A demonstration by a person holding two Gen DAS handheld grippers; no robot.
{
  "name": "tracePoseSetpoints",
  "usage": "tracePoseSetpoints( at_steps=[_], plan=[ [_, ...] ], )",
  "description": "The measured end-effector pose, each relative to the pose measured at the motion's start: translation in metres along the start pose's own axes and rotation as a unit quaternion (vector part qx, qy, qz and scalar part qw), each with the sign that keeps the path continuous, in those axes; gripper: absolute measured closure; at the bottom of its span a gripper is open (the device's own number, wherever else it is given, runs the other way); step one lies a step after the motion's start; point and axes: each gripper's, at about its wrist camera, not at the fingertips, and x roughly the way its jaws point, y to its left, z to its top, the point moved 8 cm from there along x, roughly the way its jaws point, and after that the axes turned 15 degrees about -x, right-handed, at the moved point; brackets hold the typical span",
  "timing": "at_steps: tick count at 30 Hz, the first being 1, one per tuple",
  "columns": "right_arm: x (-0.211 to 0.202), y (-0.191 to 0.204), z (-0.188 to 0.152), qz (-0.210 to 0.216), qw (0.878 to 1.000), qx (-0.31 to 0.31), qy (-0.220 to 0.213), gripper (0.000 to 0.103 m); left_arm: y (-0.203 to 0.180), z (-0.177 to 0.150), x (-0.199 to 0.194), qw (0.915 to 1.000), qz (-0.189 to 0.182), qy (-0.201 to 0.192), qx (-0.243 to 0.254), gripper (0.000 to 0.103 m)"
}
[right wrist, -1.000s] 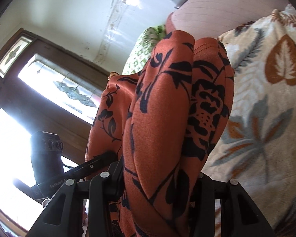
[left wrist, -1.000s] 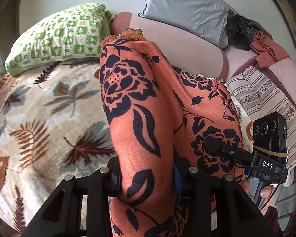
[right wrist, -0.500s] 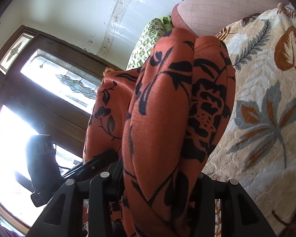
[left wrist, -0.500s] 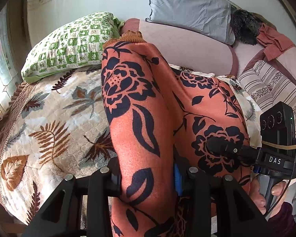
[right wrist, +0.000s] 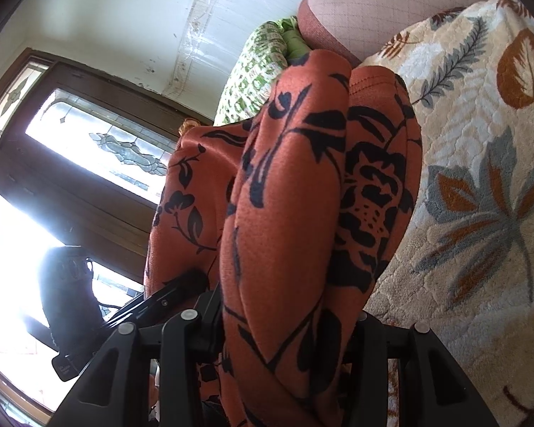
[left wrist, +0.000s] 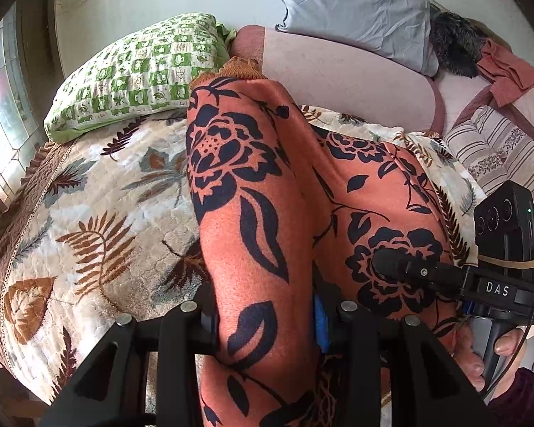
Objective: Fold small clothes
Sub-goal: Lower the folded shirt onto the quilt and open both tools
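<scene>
Garment [left wrist: 252, 192]: orange knit, black floral print. Held up off the quilt [left wrist: 89, 220], draped between both grippers; far end trails toward the pillow [left wrist: 142, 71]. Left gripper [left wrist: 267, 320] clamped on a bunched fold. Right gripper [right wrist: 284, 323] likewise pinches a thick gather; it also shows in the left view, nipping the cloth's right side. Cloth looks soft, light and limp, with a slight sheen, so it may slip. Sags wherever unsupported. Best held at hems or corners, not mid-panel; bunched grips will probably make the fold uneven.
</scene>
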Motion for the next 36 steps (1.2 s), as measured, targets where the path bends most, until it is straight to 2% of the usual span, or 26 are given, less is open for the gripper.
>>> tracePoseSetpoints(
  at_steps=[9,10,12,13,14,16,20,23,25,26,27,28,31,33,36],
  plan=[
    [0.036,-0.031,-0.004,-0.036,0.997,0.038,0.055,0.058,0.028,-0.016,0.052,0.9979,0.026,0.053,-0.027,0.060],
    [0.042,-0.038,-0.007,-0.053,0.995,0.046,0.067,0.058,0.035,-0.020,0.061,0.9968,0.034,0.063,-0.035,0.057],
    [0.050,-0.049,-0.010,-0.103,0.990,0.036,0.088,0.050,0.048,-0.026,0.077,0.9944,0.056,0.077,-0.047,0.047],
    [0.050,-0.051,-0.007,-0.116,0.989,0.032,0.087,0.044,0.054,-0.028,0.081,0.9937,0.061,0.077,-0.054,0.039],
    [0.048,-0.052,-0.004,-0.124,0.988,0.030,0.083,0.038,0.058,-0.029,0.081,0.9938,0.057,0.074,-0.061,0.036],
    [0.038,-0.054,0.007,-0.141,0.987,0.025,0.067,0.036,0.061,-0.028,0.075,0.9944,0.056,0.068,-0.059,0.033],
    [0.007,-0.062,0.030,-0.158,0.987,0.039,0.005,0.035,0.064,-0.025,0.057,0.9955,0.081,0.038,-0.031,0.032],
    [-0.013,-0.055,0.043,-0.178,0.983,0.004,-0.038,0.036,0.063,-0.026,0.046,0.9945,0.103,0.018,-0.006,0.032],
    [-0.017,-0.037,0.052,-0.164,0.984,-0.036,-0.056,0.040,0.064,-0.023,0.040,0.9927,0.120,0.003,0.012,0.032],
    [-0.016,-0.027,0.054,-0.155,0.985,-0.057,-0.057,0.057,0.063,-0.022,0.035,0.9914,0.129,-0.007,0.021,0.032],
    [-0.012,-0.019,0.053,-0.151,0.985,-0.073,-0.051,0.067,0.063,-0.020,0.031,0.9895,0.140,-0.019,0.029,0.032],
    [-0.007,-0.013,0.050,-0.144,0.985,-0.087,-0.040,0.070,0.063,-0.019,0.027,0.9876,0.150,-0.029,0.035,0.032],
    [0.007,-0.010,0.040,-0.140,0.985,-0.098,-0.003,0.071,0.065,-0.021,0.024,0.9858,0.159,-0.035,0.041,0.032],
    [0.020,-0.020,0.031,-0.161,0.982,-0.094,0.030,0.071,0.070,-0.026,0.035,0.9826,0.176,-0.026,0.054,0.032],
    [0.032,-0.046,0.012,-0.194,0.976,-0.063,0.080,0.070,0.081,-0.034,0.060,0.9786,0.196,-0.015,0.061,0.023]
  ],
)
